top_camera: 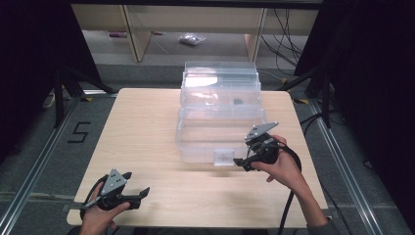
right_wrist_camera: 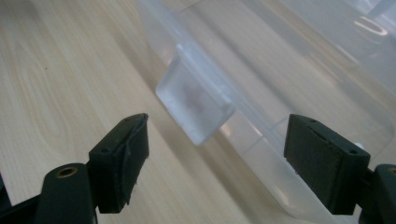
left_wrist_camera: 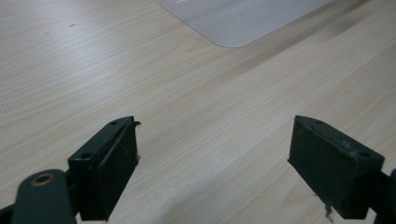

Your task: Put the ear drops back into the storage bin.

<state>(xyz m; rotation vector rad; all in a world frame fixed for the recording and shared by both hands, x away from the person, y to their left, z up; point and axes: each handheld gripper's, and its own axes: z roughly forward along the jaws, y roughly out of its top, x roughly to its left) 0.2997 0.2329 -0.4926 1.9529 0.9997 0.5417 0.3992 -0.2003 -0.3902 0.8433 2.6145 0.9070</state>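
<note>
Light wood desk [top_camera: 147, 142] stands on a grey floor with a taped "5" mark [top_camera: 78, 132] to its left.

1. Left gripper [top_camera: 139, 194]: held in the person's left hand [top_camera: 95, 218] at the near left corner of the desk, pointing right. Its jaws are spread wide with bare wood between them; nothing is gripped. In the left gripper view, a rounded corner of clear plastic lies well ahead.

2. Clear plastic box [top_camera: 220, 112]: sits at the middle of the desk toward the far edge, lid closed. A frosted latch tab [top_camera: 224, 157] hangs at its near wall.

3. Right gripper [top_camera: 241, 162]: held in the right hand [top_camera: 281, 166] just beside the box's near right corner, pointing left toward the latch. Its jaws are spread apart, the latch tab [right_wrist_camera: 196, 105] ahead between them, apparently untouched.
</note>
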